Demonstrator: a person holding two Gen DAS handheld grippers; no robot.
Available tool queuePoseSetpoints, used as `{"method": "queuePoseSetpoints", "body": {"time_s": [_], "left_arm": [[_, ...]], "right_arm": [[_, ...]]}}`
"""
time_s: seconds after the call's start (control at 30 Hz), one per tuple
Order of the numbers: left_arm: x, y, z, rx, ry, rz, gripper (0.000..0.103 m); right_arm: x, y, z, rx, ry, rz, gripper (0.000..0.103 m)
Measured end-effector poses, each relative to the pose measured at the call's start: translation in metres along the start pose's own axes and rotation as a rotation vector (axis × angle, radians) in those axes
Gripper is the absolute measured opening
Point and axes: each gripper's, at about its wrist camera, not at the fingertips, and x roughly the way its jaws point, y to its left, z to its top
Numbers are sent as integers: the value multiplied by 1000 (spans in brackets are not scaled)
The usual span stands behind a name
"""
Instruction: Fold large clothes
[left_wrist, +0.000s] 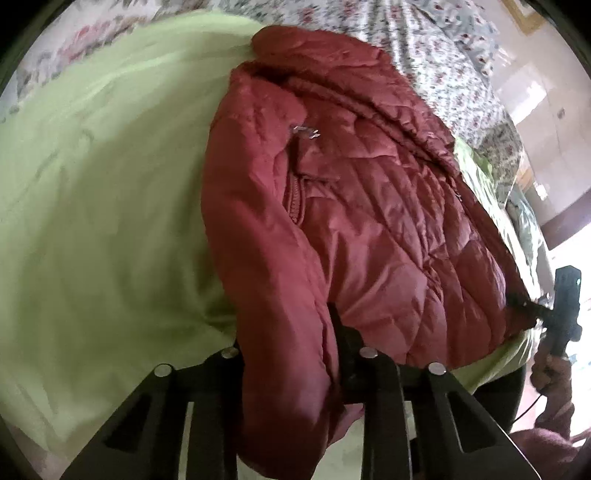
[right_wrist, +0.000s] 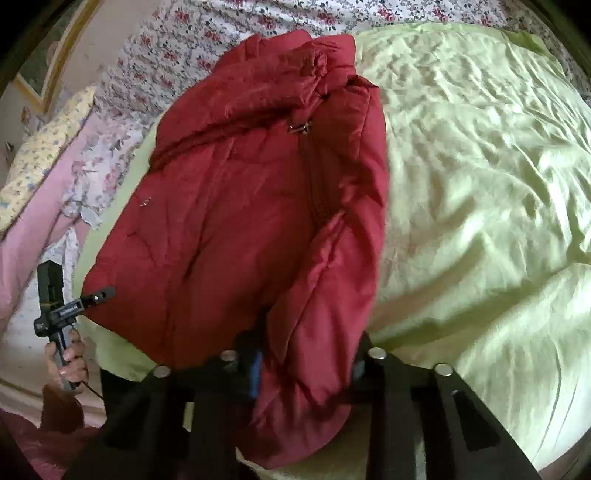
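Apparently left gripper (left_wrist: 288, 343) and right gripper (right_wrist: 306, 350) pinch red jacket (left_wrist: 369, 221).

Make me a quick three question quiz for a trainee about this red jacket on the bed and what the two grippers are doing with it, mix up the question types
1. True or false: the red jacket lies on a light green sheet.
2. Multiple choice: what does the left gripper have between its fingers? A) a bare corner of the sheet B) a padded fold of the jacket C) nothing
3. Fill in: the metal zipper pull sits near the jacket's ____.

Key
1. True.
2. B; the right gripper likewise grips a fold of the jacket.
3. Collar, at the far end from both grippers.
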Motion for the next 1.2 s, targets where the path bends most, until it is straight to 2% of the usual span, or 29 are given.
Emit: {"method": "queuePoseSetpoints", "body": {"time_s": [0.23, 0.33, 0.47, 0.7, 0.83, 1.2], "left_arm": [[-33, -18, -7, 61, -42, -12, 19], [-51, -24, -8, 81, -70, -30, 17], [-79, -28, -2, 102, -144, -35, 17], [-109, -32, 23, 93, -297, -28, 16], [-107, -35, 32, 78, -362, -24, 16], [-87, -43, 78, 76, -423, 7, 17]], "right_arm": [[-28, 9, -6, -33, -41, 92, 23], [-47, 14, -7, -45, -86, 145, 22], [-66, 19, 1, -51, -157, 195, 21], [-80, 23, 34, -44, -289, 230, 21], [-82, 21, 54, -16, -356, 230, 20], [-79, 20, 104, 6, -455, 201, 20]]}}
